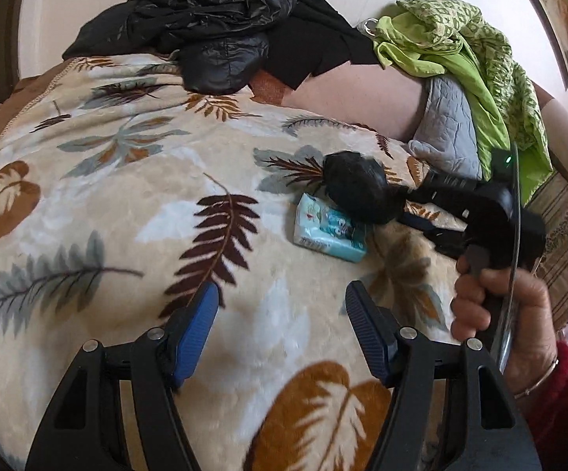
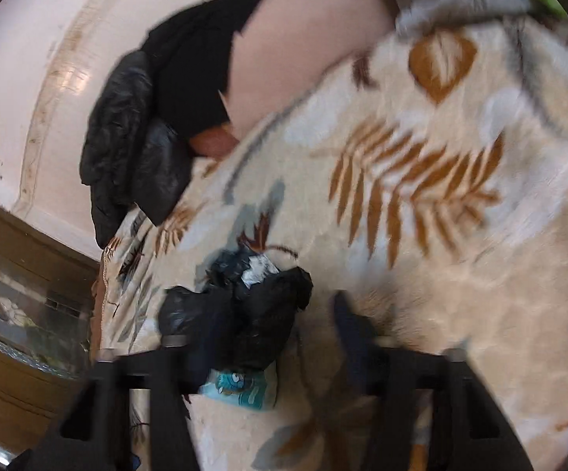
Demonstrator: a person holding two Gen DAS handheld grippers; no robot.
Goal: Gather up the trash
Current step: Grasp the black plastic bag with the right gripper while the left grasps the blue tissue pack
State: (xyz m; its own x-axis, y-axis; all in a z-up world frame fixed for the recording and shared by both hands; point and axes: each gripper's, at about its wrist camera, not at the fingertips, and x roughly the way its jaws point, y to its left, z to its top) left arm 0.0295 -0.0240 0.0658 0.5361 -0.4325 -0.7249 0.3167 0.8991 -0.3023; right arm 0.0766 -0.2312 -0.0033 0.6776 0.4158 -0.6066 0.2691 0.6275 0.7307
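A crumpled black plastic bag (image 1: 358, 192) lies on the leaf-patterned blanket (image 1: 126, 204), partly on top of a pale blue tissue packet (image 1: 329, 231). My right gripper (image 1: 409, 204) reaches it from the right, held by a hand (image 1: 519, 306) in a red sleeve. In the blurred right wrist view the bag (image 2: 260, 314) sits between the fingers, covering the left one, and a strip of blanket shows between the bag and the right finger (image 2: 346, 322). The packet (image 2: 240, 388) lies under the bag. My left gripper (image 1: 282, 306) hovers open over bare blanket, nearer than the bag, with nothing between its blue pads.
A black puffer jacket (image 1: 213, 19) and dark cloth lie at the blanket's far edge against the wall. Green patterned fabric (image 1: 460, 39) and a grey quilted cover (image 1: 444, 125) are heaped at the far right. Wooden furniture (image 2: 9, 274) stands beyond the blanket's left edge.
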